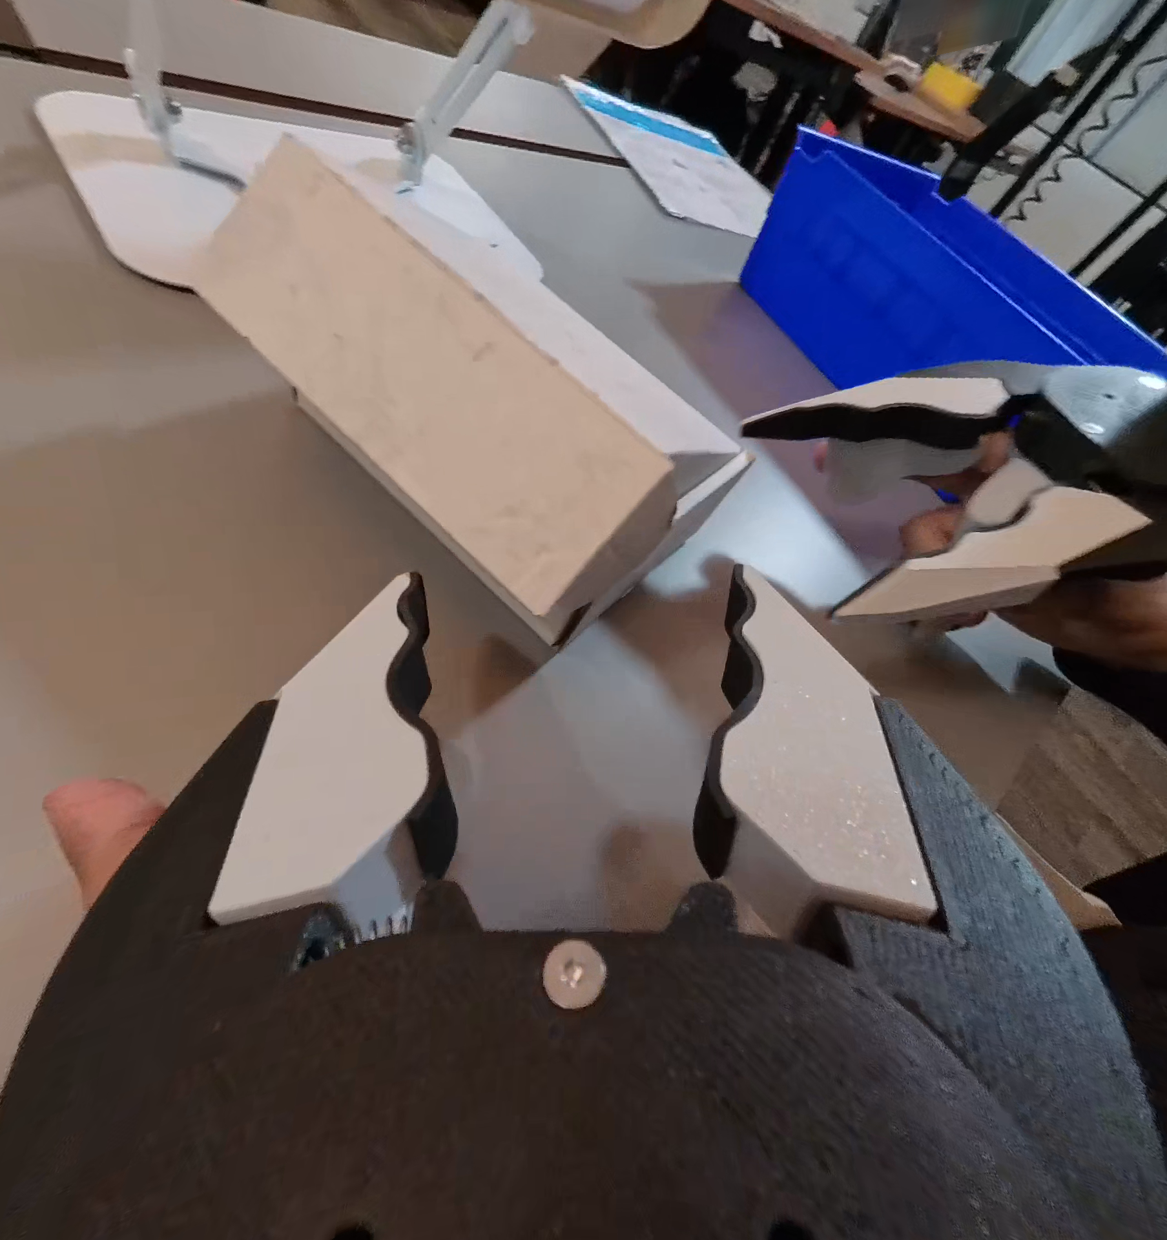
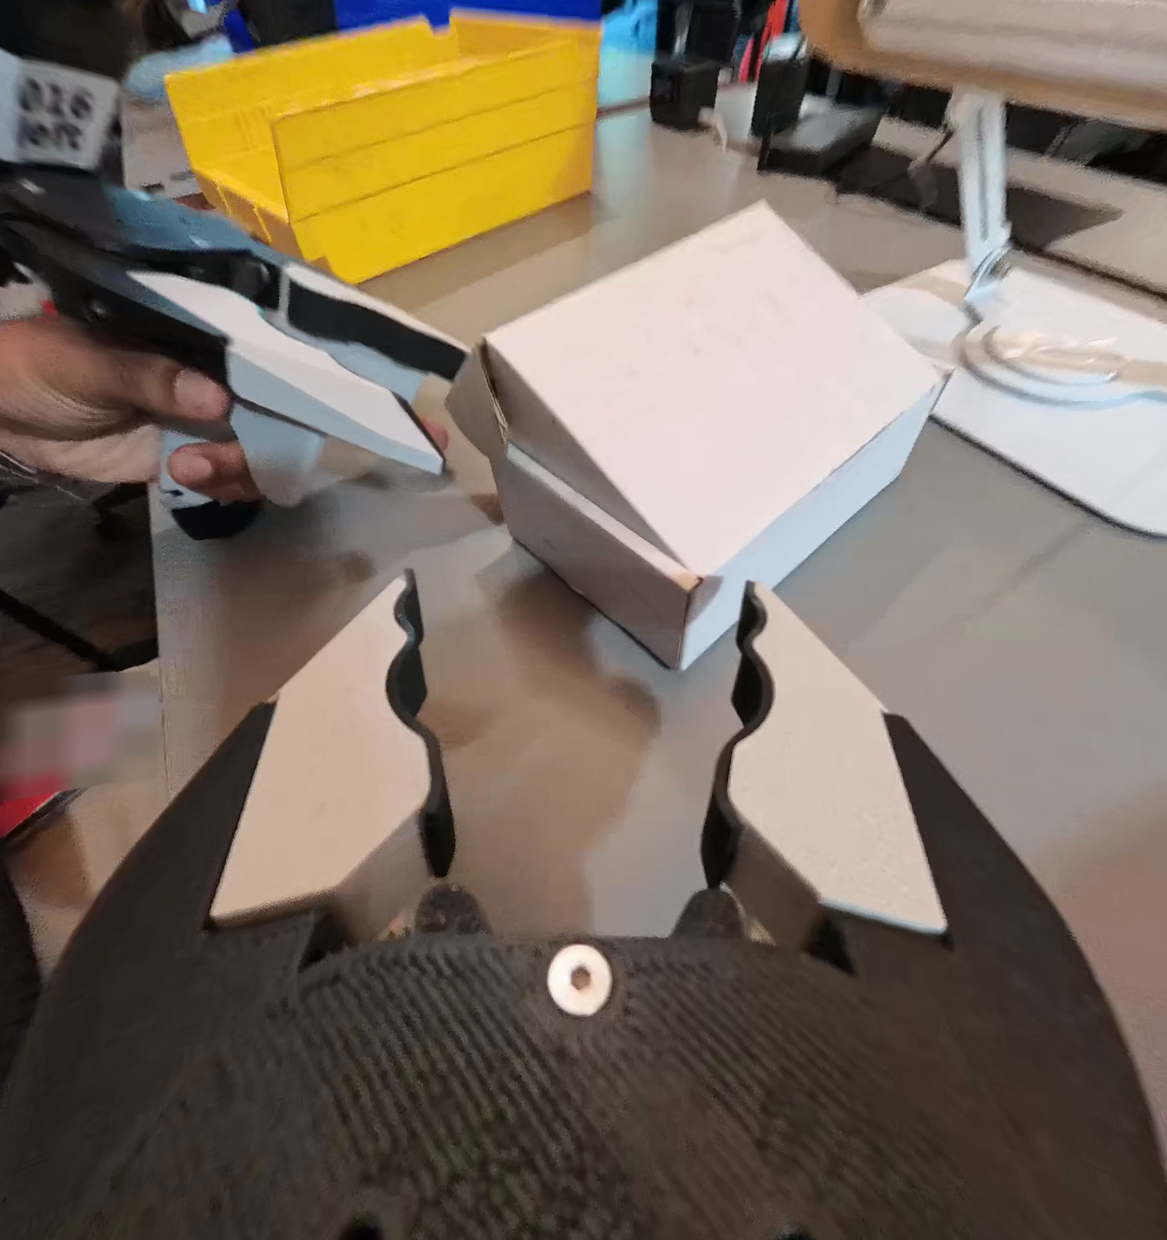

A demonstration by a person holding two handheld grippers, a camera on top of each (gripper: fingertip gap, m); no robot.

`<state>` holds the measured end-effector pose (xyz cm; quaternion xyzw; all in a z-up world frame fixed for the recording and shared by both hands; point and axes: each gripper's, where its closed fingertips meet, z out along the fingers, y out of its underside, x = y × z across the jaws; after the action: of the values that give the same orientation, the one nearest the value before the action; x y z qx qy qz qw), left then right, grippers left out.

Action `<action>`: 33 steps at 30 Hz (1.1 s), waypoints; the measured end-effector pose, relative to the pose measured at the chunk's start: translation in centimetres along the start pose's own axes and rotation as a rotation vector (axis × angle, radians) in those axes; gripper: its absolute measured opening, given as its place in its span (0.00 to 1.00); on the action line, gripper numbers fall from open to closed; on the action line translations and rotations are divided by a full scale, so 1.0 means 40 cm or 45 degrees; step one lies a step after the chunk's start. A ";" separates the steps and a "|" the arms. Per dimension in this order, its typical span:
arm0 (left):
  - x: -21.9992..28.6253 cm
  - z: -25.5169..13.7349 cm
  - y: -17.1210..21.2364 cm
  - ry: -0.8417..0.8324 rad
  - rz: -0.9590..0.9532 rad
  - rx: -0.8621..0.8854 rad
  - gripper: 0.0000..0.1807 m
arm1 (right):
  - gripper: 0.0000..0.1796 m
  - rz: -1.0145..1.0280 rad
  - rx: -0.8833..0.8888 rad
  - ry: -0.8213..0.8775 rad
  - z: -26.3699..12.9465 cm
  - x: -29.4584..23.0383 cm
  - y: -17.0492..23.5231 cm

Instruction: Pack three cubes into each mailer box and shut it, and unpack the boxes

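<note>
A white mailer box [image 1: 433, 376] sits on the grey table [image 1: 131, 537], its lid down but slightly ajar at one side. No cubes are in view. My left gripper [image 1: 574, 590] is open and empty, its tips just short of the box's near corner. My right gripper [image 1: 792, 520] is open and empty to the right of the box. In the right wrist view the box [image 2: 701, 402] lies just beyond my open right gripper [image 2: 577, 597]. The open left gripper [image 2: 453, 412] sits at the box's left corner, close to the side flap.
A blue bin [image 1: 936, 268] stands at the far right and a yellow bin [image 2: 399, 147] behind the box. A white stand base [image 2: 1070, 416] with a metal post is next to the box. A paper sheet [image 1: 668, 154] lies farther back. The table edge [image 2: 154, 604] runs on the left.
</note>
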<state>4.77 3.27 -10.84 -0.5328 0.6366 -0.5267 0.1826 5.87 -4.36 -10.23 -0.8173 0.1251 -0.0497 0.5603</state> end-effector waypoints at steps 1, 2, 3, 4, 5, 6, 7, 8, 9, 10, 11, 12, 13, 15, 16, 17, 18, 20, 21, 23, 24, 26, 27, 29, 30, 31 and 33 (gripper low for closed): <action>0.007 0.001 -0.002 0.013 0.021 0.005 0.48 | 0.53 0.011 -0.040 -0.008 0.012 0.002 0.009; 0.014 -0.001 -0.006 0.030 0.046 0.019 0.44 | 0.54 0.007 -0.067 -0.008 0.021 0.005 0.014; 0.024 -0.005 -0.011 0.055 0.071 0.039 0.39 | 0.53 -0.003 -0.082 -0.010 0.026 0.005 0.017; 0.029 -0.009 -0.015 0.062 0.090 0.058 0.37 | 0.54 -0.012 -0.095 -0.016 0.029 0.003 0.020; 0.031 -0.013 -0.018 0.061 0.107 0.072 0.33 | 0.55 -0.022 -0.102 -0.014 0.030 0.001 0.022; 0.034 -0.017 -0.021 0.065 0.128 0.085 0.25 | 0.54 -0.036 -0.105 -0.011 0.029 0.000 0.024; 0.040 -0.023 -0.023 0.083 0.151 0.098 0.17 | 0.53 -0.050 -0.110 -0.011 0.027 -0.003 0.026; 0.051 -0.028 -0.025 0.113 0.170 0.112 0.17 | 0.51 -0.064 -0.117 -0.016 0.025 -0.006 0.029; 0.054 -0.033 -0.027 0.119 0.178 0.125 0.16 | 0.50 -0.078 -0.124 -0.015 0.023 -0.008 0.032; 0.055 -0.037 -0.028 0.121 0.188 0.129 0.15 | 0.49 -0.090 -0.131 -0.010 0.021 -0.008 0.035; 0.054 -0.041 -0.028 0.117 0.193 0.131 0.14 | 0.48 -0.101 -0.139 -0.006 0.018 -0.009 0.039; 0.053 -0.045 -0.029 0.119 0.194 0.131 0.14 | 0.47 -0.109 -0.150 -0.001 0.014 -0.009 0.044; 0.053 -0.050 -0.028 0.129 0.189 0.129 0.13 | 0.46 -0.113 -0.162 0.001 0.011 -0.010 0.049; 0.049 -0.062 -0.032 0.151 0.166 0.142 0.10 | 0.45 -0.115 -0.184 -0.001 0.006 -0.013 0.059; 0.048 -0.069 -0.037 0.164 0.154 0.157 0.07 | 0.45 -0.118 -0.190 0.001 0.004 -0.014 0.062; 0.044 -0.076 -0.044 0.169 0.146 0.176 0.04 | 0.45 -0.120 -0.193 0.004 0.003 -0.014 0.064; 0.040 -0.083 -0.050 0.172 0.145 0.193 0.01 | 0.45 -0.121 -0.197 0.004 0.002 -0.014 0.065; 0.022 -0.088 -0.049 0.137 0.156 0.190 0.01 | 0.45 -0.123 -0.204 0.004 0.002 -0.015 0.068; 0.018 -0.088 -0.046 0.132 0.166 0.181 0.01 | 0.45 -0.123 -0.208 0.004 0.002 -0.015 0.069; 0.014 -0.087 -0.042 0.122 0.177 0.172 0.01 | 0.45 -0.127 -0.214 0.004 0.003 -0.016 0.071; 0.015 -0.087 -0.043 0.117 0.183 0.175 0.01 | 0.45 -0.129 -0.217 0.006 0.003 -0.016 0.072; 0.017 -0.087 -0.044 0.111 0.203 0.176 0.01 | 0.45 -0.137 -0.223 0.009 0.004 -0.017 0.074; 0.018 -0.088 -0.046 0.107 0.221 0.181 0.01 | 0.45 -0.142 -0.226 0.010 0.005 -0.017 0.075; 0.016 -0.093 -0.049 0.091 0.259 0.186 0.00 | 0.45 -0.154 -0.231 0.017 0.005 -0.018 0.076; 0.014 -0.095 -0.052 0.081 0.276 0.192 0.00 | 0.45 -0.161 -0.231 0.022 0.005 -0.018 0.076; 0.014 -0.097 -0.053 0.076 0.288 0.193 0.00 | 0.45 -0.167 -0.227 0.028 0.005 -0.017 0.075; 0.012 -0.098 -0.051 0.067 0.313 0.184 0.00 | 0.44 -0.176 -0.214 0.034 0.005 -0.019 0.070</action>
<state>2.47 4.97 -7.44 -0.4223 0.6620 -0.5587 0.2669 4.77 -4.95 -12.86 -0.8673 0.0795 -0.0884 0.4834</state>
